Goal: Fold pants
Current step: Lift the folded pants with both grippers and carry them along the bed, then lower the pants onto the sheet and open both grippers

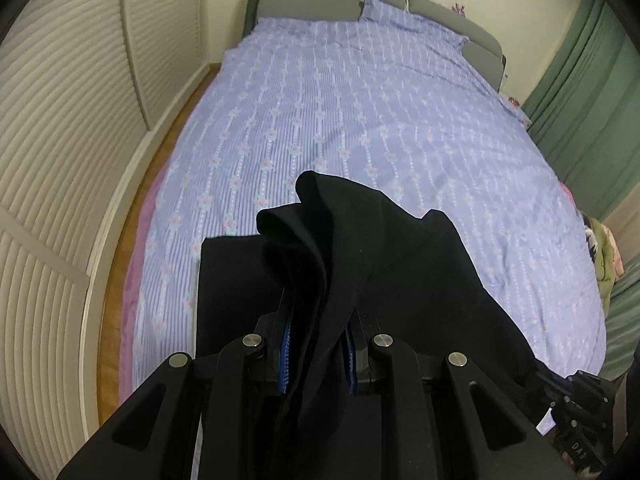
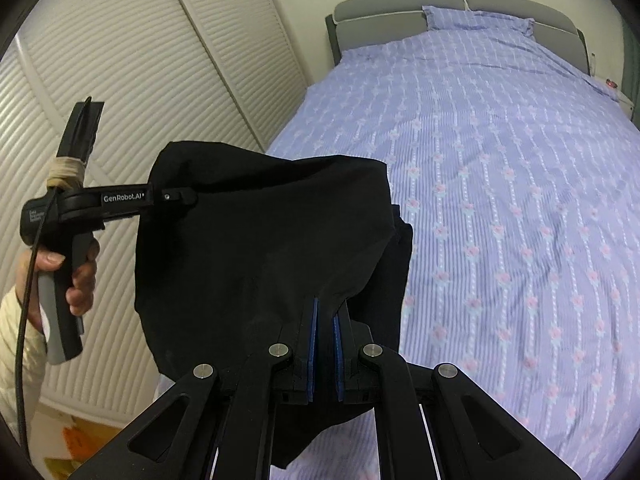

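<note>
Louvred closet doors (image 2: pixel 120 60) are seen beside a bed (image 1: pixel 360 120) covered in lilac floral bedding. Black pants (image 2: pixel 260 240) are held up over the bed's near end, a lower part lying on the cover. Bunched fabric is clamped by the left hand-held gripper (image 1: pixel 318 312), and another fold is pinched between the narrowed pads of the right hand-held gripper (image 2: pixel 325 312).

Soft, even indoor light, moderately dim, with no glare or hot spots. Faint broad shadows lie across the bedspread (image 1: pixel 360 120). The black pants (image 2: pixel 260 240) read as a near-featureless dark mass, their folds barely showing. Strong fisheye bending curves the louvered closet doors (image 1: pixel 60 140); the corners vignette to black. Slight blur softens the bedspread pattern.
</note>
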A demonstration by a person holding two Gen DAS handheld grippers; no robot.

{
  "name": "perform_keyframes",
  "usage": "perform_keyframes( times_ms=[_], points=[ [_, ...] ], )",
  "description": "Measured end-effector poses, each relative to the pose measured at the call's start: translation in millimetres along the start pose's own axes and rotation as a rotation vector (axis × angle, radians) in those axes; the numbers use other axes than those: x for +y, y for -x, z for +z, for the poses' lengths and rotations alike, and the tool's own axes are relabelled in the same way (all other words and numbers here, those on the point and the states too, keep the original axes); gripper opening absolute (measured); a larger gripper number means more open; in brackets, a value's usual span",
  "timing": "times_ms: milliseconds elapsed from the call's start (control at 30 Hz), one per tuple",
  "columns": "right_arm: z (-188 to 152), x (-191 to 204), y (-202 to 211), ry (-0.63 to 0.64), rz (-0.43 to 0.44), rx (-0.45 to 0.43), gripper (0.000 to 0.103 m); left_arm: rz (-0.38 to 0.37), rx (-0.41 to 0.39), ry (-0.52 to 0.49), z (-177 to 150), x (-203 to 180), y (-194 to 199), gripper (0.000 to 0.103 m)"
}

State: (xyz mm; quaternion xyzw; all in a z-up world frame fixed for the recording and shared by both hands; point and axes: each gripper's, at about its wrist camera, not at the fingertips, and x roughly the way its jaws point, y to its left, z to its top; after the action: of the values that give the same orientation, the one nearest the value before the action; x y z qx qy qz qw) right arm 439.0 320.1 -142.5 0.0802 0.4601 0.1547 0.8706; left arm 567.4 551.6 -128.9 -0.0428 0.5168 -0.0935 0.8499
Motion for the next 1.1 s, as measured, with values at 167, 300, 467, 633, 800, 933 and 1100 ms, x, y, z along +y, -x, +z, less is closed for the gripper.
perform_keyframes(
  times_ms=[167, 300, 467, 633, 800, 933, 1100],
  points=[
    [0.9, -8.5, -53.8, -0.065, -0.028, 0.108, 0.008, 0.045, 0.108, -0.018, 10.3, 16.4, -61.5, 0.021],
    [-6.4, -20.1, -77.1, -0.092, -0.057, 0.176, 0.008, 0.103, 0.154, -0.033, 5.8, 22.2, -89.5, 0.022],
    [-12.1, -33.1, -93.2, -0.109, -0.103, 0.237, 0.008, 0.208, 0.176, -0.028, 6.2, 26.3, -107.3, 0.037],
    [-18.4, -36.4, -106.9, -0.125, -0.155, 0.300, 0.009, 0.399, 0.143, -0.009, 11.4, 31.7, -107.5, 0.066],
    [-18.1, -38.4, -107.9, -0.136, -0.190, 0.336, 0.011, 0.526, 0.086, 0.018, 19.5, 36.8, -93.0, 0.071],
    [-17.2, -35.9, -94.8, -0.083, -0.244, 0.304, 0.042, 0.535, 0.027, 0.005, 13.7, 27.9, -68.9, 0.071],
    [-21.1, -53.1, -50.3, -0.041, -0.257, 0.214, 0.064, 0.435, -0.046, 0.007, -14.6, 5.5, -20.4, 0.080]
  ],
)
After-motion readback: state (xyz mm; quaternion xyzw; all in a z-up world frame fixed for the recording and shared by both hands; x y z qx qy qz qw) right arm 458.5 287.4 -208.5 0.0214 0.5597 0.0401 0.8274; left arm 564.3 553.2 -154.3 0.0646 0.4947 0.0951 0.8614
